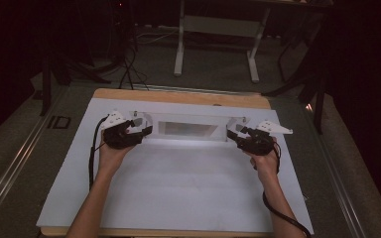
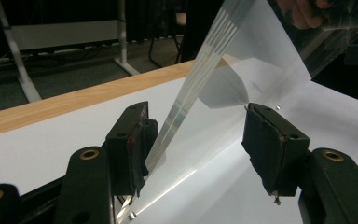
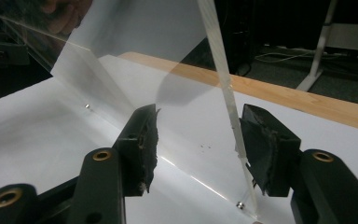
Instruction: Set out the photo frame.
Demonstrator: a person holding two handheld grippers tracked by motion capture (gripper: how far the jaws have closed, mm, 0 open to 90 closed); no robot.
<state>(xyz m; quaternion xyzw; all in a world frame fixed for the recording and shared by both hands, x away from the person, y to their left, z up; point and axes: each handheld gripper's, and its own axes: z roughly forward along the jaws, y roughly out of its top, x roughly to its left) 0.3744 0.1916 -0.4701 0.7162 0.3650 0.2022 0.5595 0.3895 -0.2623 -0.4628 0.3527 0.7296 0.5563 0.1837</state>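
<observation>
A clear acrylic box (image 1: 188,130) lies across the far part of a white sheet (image 1: 178,183). My left gripper (image 1: 146,130) is at its left end and my right gripper (image 1: 232,133) at its right end, each in a hand. In the left gripper view, a clear panel edge (image 2: 191,88) runs down beside the left pad (image 2: 142,140); the left gripper (image 2: 198,135) is open, its other pad standing apart. In the right gripper view, a clear panel edge (image 3: 223,79) passes close to the right pad (image 3: 261,144), and the right gripper (image 3: 200,140) stands open as well.
The white sheet covers a wooden table top (image 1: 178,96) whose bare strip shows at the far edge. Behind the table are a white desk frame (image 1: 179,49) and cables on a dark floor. Metal rails (image 1: 10,163) run along both sides.
</observation>
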